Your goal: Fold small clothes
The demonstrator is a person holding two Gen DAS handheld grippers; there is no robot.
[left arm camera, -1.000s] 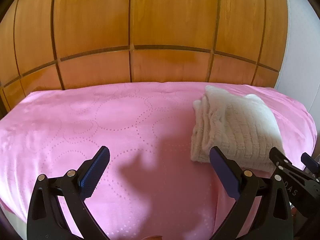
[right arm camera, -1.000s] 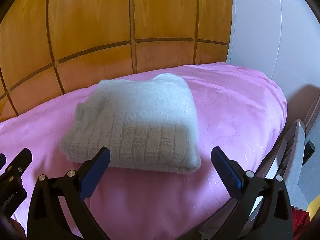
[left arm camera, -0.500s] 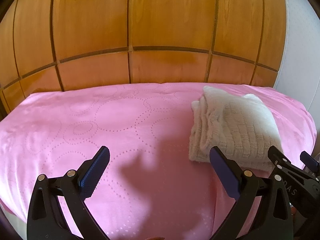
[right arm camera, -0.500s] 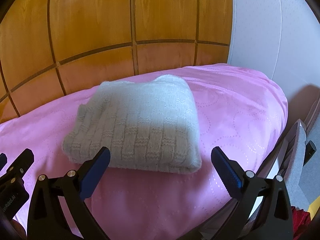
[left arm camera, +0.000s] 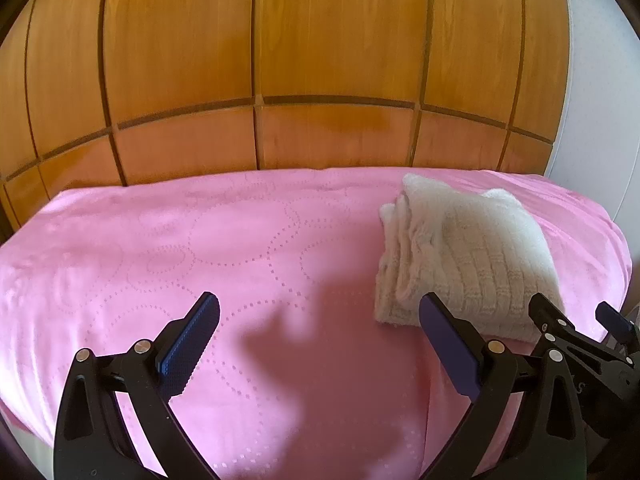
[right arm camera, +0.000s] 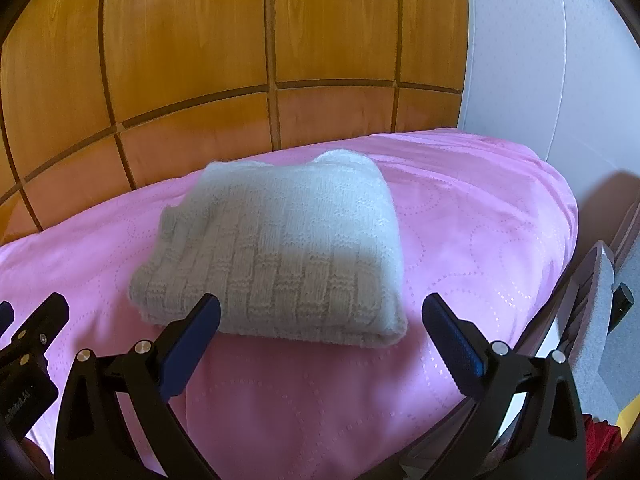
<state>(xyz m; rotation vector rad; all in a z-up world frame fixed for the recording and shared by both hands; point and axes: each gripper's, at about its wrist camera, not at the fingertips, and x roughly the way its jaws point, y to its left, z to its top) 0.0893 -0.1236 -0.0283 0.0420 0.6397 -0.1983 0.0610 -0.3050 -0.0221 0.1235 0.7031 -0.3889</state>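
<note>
Left gripper [left arm camera: 320, 332] wide apart, empty, over bare pink cover [left arm camera: 240, 240]. Right gripper [right arm camera: 320, 320] also wide, empty, just short of the cream knit garment [right arm camera: 276, 256]. Garment lies folded into a compact bundle on the bed's right side, near the wood panelling [right arm camera: 200, 60]. Fold looks done; no other clothes visible.

Black tongs [left arm camera: 320, 324], blue ribbed pads [left arm camera: 188, 346], silver screws, both alike [right arm camera: 320, 324]
</note>
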